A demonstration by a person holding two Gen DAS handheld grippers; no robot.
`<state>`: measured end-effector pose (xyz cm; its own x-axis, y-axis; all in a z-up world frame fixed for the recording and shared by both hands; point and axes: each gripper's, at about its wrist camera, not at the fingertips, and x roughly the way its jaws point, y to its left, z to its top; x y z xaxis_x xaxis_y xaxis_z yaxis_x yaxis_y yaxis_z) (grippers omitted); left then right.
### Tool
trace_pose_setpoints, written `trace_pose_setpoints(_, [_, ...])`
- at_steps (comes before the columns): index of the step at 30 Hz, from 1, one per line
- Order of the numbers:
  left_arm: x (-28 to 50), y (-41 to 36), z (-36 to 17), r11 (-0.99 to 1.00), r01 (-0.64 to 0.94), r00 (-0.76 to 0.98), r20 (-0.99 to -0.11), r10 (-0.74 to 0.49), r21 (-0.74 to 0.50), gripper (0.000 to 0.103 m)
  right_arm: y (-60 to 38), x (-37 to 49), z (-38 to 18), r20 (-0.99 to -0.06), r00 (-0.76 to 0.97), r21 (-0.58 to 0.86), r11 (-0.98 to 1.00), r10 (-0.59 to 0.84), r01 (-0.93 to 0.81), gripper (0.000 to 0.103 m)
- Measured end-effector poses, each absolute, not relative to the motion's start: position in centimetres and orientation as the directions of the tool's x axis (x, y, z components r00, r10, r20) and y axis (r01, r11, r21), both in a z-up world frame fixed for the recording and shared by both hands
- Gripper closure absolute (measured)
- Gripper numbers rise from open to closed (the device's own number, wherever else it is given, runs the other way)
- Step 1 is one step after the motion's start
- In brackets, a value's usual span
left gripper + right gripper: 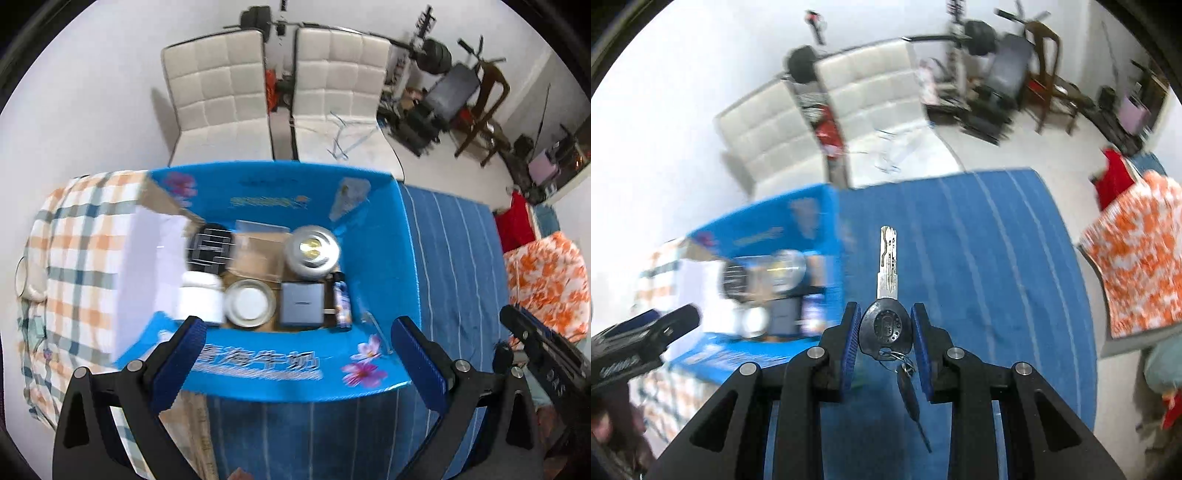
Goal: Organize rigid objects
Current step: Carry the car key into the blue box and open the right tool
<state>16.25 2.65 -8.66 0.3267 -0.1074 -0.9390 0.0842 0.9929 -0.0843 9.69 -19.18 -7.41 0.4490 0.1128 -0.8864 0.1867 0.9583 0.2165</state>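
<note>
Left wrist: blue box [373, 236] holding jars, tins.

Right gripper [885, 341] fingers [850, 347] clamped on key [886, 291], over blue striped cloth [997, 277]

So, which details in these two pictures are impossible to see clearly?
- Left wrist view: white print on the blue cardboard box is smeared by motion blur; unreadable.
- Left wrist view: the small dark bottle has a label too blurred to read.
- Right wrist view: box contents are blurred into streaks.
- Right wrist view: the second small key hanging under the black-headed silver key is dark and partly hidden behind the right gripper.
</note>
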Motion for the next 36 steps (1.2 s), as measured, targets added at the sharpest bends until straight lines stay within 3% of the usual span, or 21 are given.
trace_pose_setpoints(9, [15.5, 9.1, -6.6, 0.998, 0.023, 0.39, -0.919, -0.065, -0.06, 0.0, -9.0, 11.0, -5.0, -0.854, 0.447, 0.311, 0.95, 0.268, 0.026, 0.073])
trace_pose_setpoints(18, [17.5, 12.4, -14.6, 0.999, -0.018, 0.289, -0.957, -0.025, -0.031, 0.0, -4.7, 16.4, -16.7, -0.888, 0.217, 0.431, 0.898, 0.405, 0.086, 0.073])
trace_pose_setpoints(24, [19.0, 13.1, -18.9, 1.0, -0.011, 0.224, -0.974, -0.022, -0.025, 0.0, -2.8, 18.0, -21.6, -0.921, 0.132, 0.38, 0.919, 0.366, 0.103, 0.073])
trace_pose_setpoints(31, [19.4, 13.5, -20.7, 0.999, 0.001, 0.21, -0.977, -0.033, -0.034, 0.0, -1.2, 17.8, -23.1, -0.98, 0.144, 0.145, 0.988, 0.136, 0.054, 0.073])
trace_pose_setpoints(36, [19.6, 13.6, -21.2, 0.999, 0.015, 0.208, -0.978, -0.032, -0.029, 0.0, -1.1, 17.7, -24.1, -0.987, 0.15, 0.065, 0.996, 0.054, 0.068, 0.073])
